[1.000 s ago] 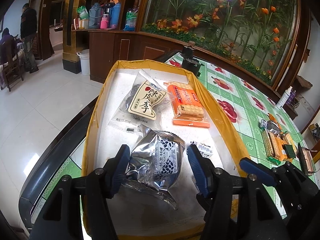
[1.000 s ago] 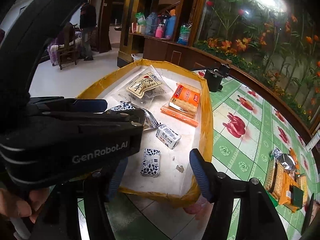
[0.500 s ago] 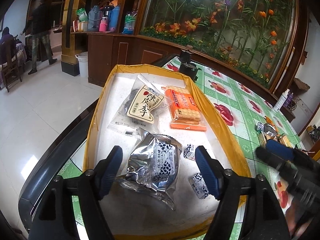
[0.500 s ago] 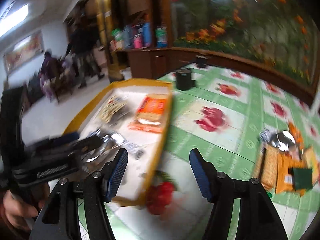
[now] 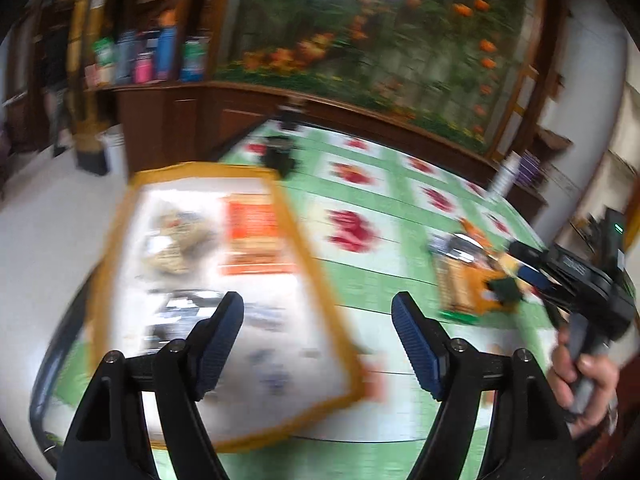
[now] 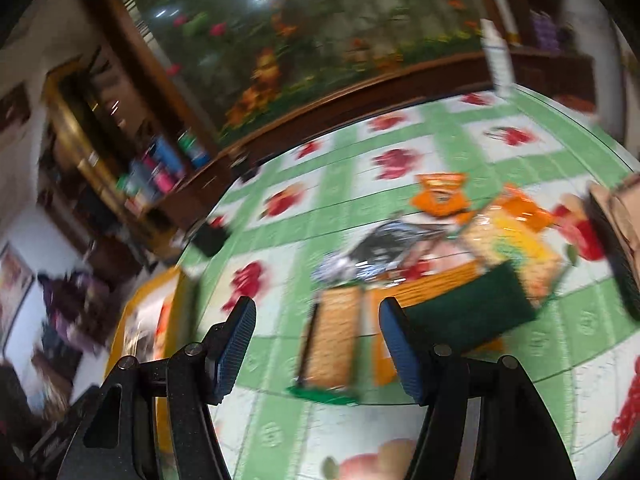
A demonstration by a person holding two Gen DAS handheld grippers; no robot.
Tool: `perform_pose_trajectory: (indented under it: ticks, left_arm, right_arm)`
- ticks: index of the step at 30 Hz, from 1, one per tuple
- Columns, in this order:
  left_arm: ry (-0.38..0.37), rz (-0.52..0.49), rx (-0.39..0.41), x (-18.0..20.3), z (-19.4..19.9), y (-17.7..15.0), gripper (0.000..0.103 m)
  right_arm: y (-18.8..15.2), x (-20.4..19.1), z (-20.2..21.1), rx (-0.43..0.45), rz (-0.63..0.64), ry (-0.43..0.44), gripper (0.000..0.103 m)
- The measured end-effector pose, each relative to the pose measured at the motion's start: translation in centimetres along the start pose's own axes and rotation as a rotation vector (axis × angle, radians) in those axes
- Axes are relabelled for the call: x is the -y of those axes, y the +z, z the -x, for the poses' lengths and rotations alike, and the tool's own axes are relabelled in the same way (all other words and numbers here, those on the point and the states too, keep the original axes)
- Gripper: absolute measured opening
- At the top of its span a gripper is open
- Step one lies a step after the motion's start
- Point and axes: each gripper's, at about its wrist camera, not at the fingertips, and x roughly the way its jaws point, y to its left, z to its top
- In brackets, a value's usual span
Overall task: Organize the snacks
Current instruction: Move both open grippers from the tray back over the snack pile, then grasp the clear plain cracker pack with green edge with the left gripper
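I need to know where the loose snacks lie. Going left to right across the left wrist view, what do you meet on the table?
Yellow-rimmed tray → bare flowered tablecloth → pile of loose snack packs → right gripper held in a hand.

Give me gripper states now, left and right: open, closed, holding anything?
Left gripper: open, jaws have just been opening, nothing between them.
Right gripper: open, empty, over the snack pile.
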Motion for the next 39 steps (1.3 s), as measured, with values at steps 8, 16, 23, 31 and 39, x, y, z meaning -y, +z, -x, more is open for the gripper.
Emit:
perform_pose_trajectory:
  ticks: [8,16,23,31,39]
  left_arm:
    - [-0.156,-0.166,-0.207,11.1,-7.4,0.7,0.08]
    - [-0.044,-0.236,-0.316,16.2,-16.4,1.5,0.08]
    - [-0.011,-0.248,-0.25,16.0,-18.5,0.5,0.046]
    - [-0.017,-0.159,-0.219,12.1,-18.1,2.2,0.046]
    - [0.05,-0.078,-0.129,9.3,-16.8,4.2,0.046]
  right_arm:
    - [1.5,5.7,1.9,0.033,-0.161,-0.059,0.068]
    - [2.1,11.4,3.6,0.059,-0.276,-0.125,0.068]
    - [1.8,11.6,2.3,-0.016,-0.279,-0.116,0.068]
    - [1.5,10.7,-0.6,-0.086,-0.23,-0.108,0.068]
    - [-1.1,6.1,-1.0,-0.246,-0.098,0.195,0.069]
